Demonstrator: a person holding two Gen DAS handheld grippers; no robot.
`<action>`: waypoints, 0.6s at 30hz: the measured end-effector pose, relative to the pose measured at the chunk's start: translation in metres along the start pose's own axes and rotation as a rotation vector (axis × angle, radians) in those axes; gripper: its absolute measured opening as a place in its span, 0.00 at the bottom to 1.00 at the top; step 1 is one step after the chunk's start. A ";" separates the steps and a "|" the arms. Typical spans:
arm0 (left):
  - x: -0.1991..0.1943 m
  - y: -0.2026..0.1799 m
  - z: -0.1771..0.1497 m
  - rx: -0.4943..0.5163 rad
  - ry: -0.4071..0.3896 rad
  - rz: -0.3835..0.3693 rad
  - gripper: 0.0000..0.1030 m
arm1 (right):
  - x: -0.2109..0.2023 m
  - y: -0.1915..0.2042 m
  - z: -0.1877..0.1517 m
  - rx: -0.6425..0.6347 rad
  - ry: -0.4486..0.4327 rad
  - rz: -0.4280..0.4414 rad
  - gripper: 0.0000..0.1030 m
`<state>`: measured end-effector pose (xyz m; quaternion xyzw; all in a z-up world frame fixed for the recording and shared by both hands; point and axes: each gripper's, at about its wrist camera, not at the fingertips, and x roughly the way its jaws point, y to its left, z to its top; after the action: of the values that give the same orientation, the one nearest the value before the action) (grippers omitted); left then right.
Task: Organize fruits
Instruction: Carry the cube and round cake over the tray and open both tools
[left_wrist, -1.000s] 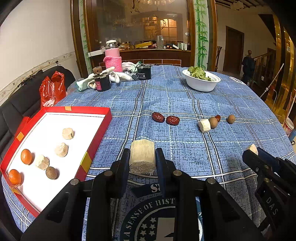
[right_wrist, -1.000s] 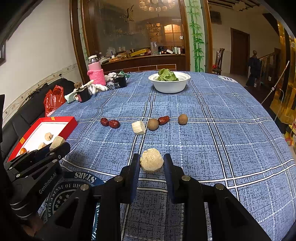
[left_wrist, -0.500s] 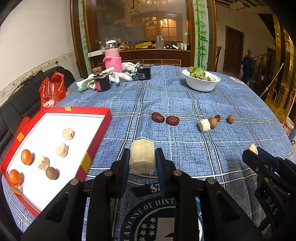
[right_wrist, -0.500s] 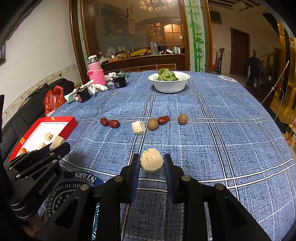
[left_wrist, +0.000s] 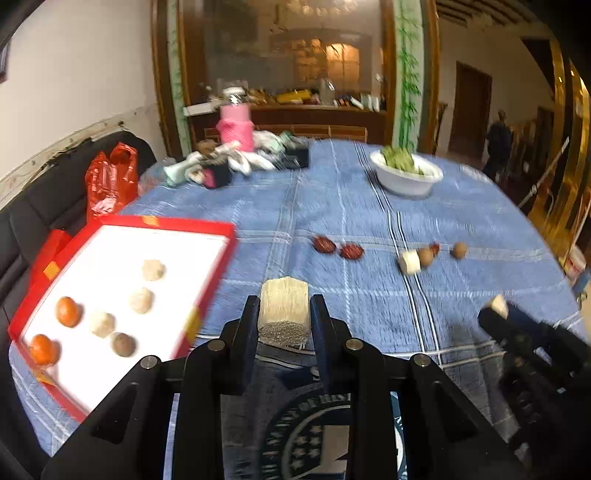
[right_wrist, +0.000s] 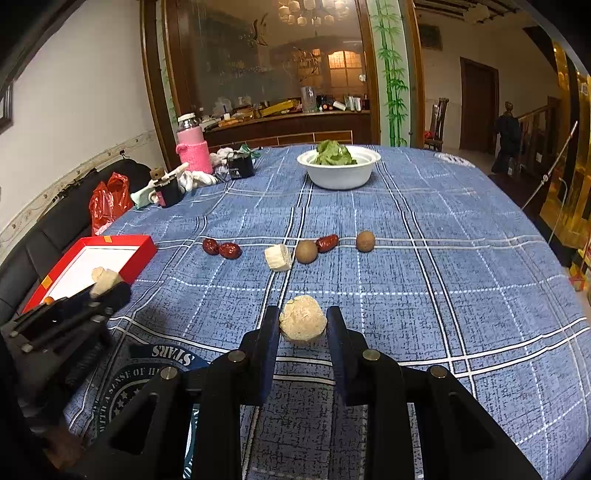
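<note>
Left gripper (left_wrist: 284, 314) clamps a fibrous pale block (left_wrist: 283, 300); right gripper (right_wrist: 303, 325) clamps a pale lump (right_wrist: 303, 318). Red tray (left_wrist: 177, 221), ten o'clock, holds two oranges (left_wrist: 67, 311), three pale lumps, probably one brown fruit. White bowl (right_wrist: 340, 173), twelve o'clock, holds greens.

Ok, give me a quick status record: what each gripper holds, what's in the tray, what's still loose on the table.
left gripper: shut on pale fibrous block
right gripper: shut on pale round lump
red tray: two orange fruits, three pale lumps, one brown ball
loose on tablecloth: three red dates, two brown balls, one pale cube
white bowl: greens, far side
</note>
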<state>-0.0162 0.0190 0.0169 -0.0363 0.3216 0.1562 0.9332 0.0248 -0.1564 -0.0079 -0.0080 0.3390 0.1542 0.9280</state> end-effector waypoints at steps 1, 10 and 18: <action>-0.007 0.010 0.004 -0.016 -0.009 0.000 0.24 | -0.002 0.003 0.000 -0.011 -0.002 0.001 0.26; -0.038 0.131 -0.001 -0.219 -0.006 0.085 0.24 | -0.016 0.067 0.024 -0.135 -0.020 0.184 0.25; -0.023 0.186 -0.009 -0.262 0.028 0.132 0.24 | -0.001 0.165 0.034 -0.268 0.001 0.389 0.25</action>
<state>-0.0967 0.1882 0.0300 -0.1385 0.3129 0.2575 0.9036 -0.0022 0.0043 0.0335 -0.0658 0.3110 0.3735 0.8715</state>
